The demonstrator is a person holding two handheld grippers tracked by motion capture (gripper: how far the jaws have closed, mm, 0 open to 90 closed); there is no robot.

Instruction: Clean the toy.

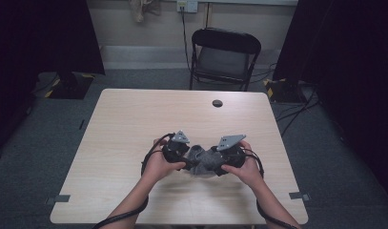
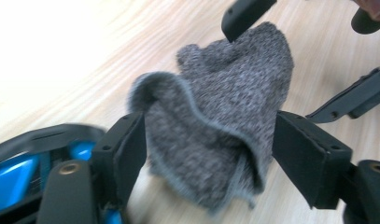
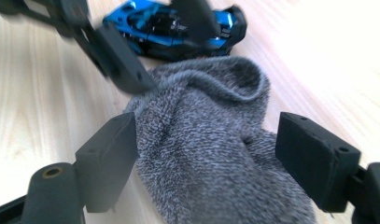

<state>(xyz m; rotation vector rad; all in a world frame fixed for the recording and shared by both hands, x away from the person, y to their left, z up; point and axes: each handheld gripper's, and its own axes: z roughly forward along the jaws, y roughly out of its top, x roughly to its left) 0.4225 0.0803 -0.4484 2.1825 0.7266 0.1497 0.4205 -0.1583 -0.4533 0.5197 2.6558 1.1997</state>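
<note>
A grey knitted sock (image 1: pixel 201 156) lies bunched on the wooden table (image 1: pixel 134 119), between my two hands. My left gripper (image 1: pixel 190 160) comes at it from the left. Its jaws stand wide on either side of the sock's cuff (image 2: pixel 211 126) and brush the fabric without squeezing it. My right gripper (image 1: pixel 212 162) comes from the right, jaws wide around the sock's other end (image 3: pixel 211 144), which is not pinched. A blue and black toy car (image 3: pixel 173 25) sits on the table just behind the sock, under the left gripper (image 3: pixel 120 60).
A round cable hole (image 1: pixel 217 103) sits near the table's far edge. A black folding chair (image 1: pixel 224 57) stands beyond the table. Black cables trail from both grippers over the near edge. Dark curtains hang at both sides.
</note>
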